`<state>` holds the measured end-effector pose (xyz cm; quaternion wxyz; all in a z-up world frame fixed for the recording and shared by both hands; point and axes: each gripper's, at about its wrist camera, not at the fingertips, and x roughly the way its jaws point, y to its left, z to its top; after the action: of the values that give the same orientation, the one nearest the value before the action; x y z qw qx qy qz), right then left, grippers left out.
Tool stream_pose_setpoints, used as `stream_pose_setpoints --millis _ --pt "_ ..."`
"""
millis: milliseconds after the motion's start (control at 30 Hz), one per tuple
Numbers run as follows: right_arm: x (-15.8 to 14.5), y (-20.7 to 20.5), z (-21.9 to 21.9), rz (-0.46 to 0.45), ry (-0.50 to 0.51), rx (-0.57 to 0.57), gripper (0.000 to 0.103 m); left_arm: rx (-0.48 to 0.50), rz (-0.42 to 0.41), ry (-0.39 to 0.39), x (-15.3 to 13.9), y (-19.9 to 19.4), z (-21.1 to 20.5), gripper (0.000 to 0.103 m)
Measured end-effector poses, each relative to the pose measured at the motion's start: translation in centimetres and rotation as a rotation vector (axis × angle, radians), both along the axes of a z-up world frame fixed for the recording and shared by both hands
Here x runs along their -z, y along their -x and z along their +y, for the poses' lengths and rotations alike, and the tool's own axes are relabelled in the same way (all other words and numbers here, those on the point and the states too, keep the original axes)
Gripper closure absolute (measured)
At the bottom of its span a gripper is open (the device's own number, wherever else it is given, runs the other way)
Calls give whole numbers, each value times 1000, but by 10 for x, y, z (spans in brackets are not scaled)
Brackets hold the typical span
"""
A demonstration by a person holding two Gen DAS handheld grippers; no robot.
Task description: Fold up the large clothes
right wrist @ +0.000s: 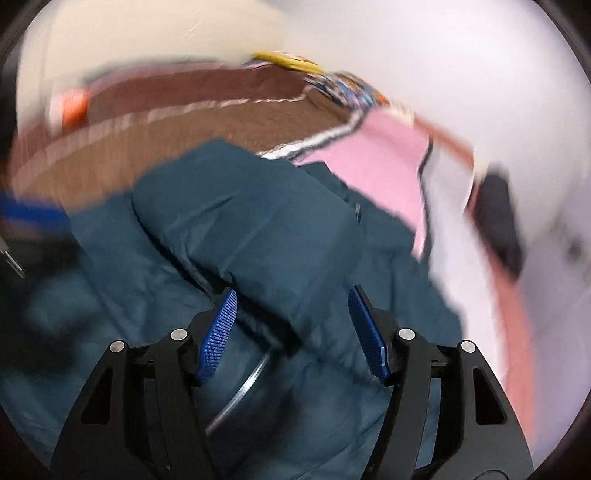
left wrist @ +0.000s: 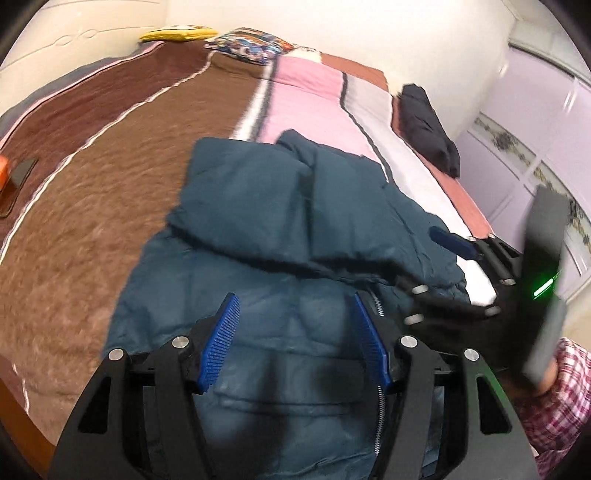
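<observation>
Lying across the bed, the teal padded jacket is spread over the brown, pink and white striped bedspread, its silver zipper running down the front and one sleeve folded inward across the chest. The left tool hangs just above the lower front of the jacket with its blue pads spread wide and nothing between them — released. In the left wrist view the right tool shows at the jacket's right edge, one blue pad visible over the fabric, with a green light on its body and a plaid-sleeved arm behind it. The right wrist view is heavily blurred, yet the right tool's pads stand clearly apart there; a fold of teal fabric sits between them, though it seems to lie below rather than be pinched. At the far end of the bed lie a yellow cushion and a patterned pillow; a dark folded garment rests near the right edge, and a phone lies on the left side beside something orange.
</observation>
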<state>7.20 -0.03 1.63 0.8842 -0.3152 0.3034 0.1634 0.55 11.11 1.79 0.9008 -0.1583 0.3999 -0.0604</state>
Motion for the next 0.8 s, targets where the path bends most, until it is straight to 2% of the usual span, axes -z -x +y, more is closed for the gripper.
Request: stream_pose_setpoints --millis 67,167,233,267,300,367,467,567,600,633,700,800 --pt "20 -2 20 -39 117 -27 40 -20 0 16 1 3 9 42" --pt "43 -14 33 -55 197 -18 41 -41 4 35 3 7 20 42" --pt "52 -27 29 -48 205 1 70 -49 1 40 2 9 24 42" --pt "50 -31 25 -37 184 11 76 -52 -2 39 1 10 25 42" --pt "44 -34 17 -24 131 31 87 -53 -5 38 1 9 26 42" --pt "29 -38 -4 -3 23 90 91 -57 -4 37 2 9 27 42" --pt "7 -42 -41 37 -154 191 91 -61 8 42 6 5 27 42" --pt "-7 -42 -78 125 -337 297 91 -50 15 35 8 2 21 42" --pt "-6 -44 -95 172 -409 336 87 -42 16 29 7 1 18 42" --pt "-5 -43 -108 218 -465 366 72 -36 15 25 7 0 16 42" --pt "1 -42 -137 300 -576 411 51 -28 12 16 5 -2 12 42" --pt "4 -38 -167 378 -709 439 45 -22 12 5 2 -7 8 42"
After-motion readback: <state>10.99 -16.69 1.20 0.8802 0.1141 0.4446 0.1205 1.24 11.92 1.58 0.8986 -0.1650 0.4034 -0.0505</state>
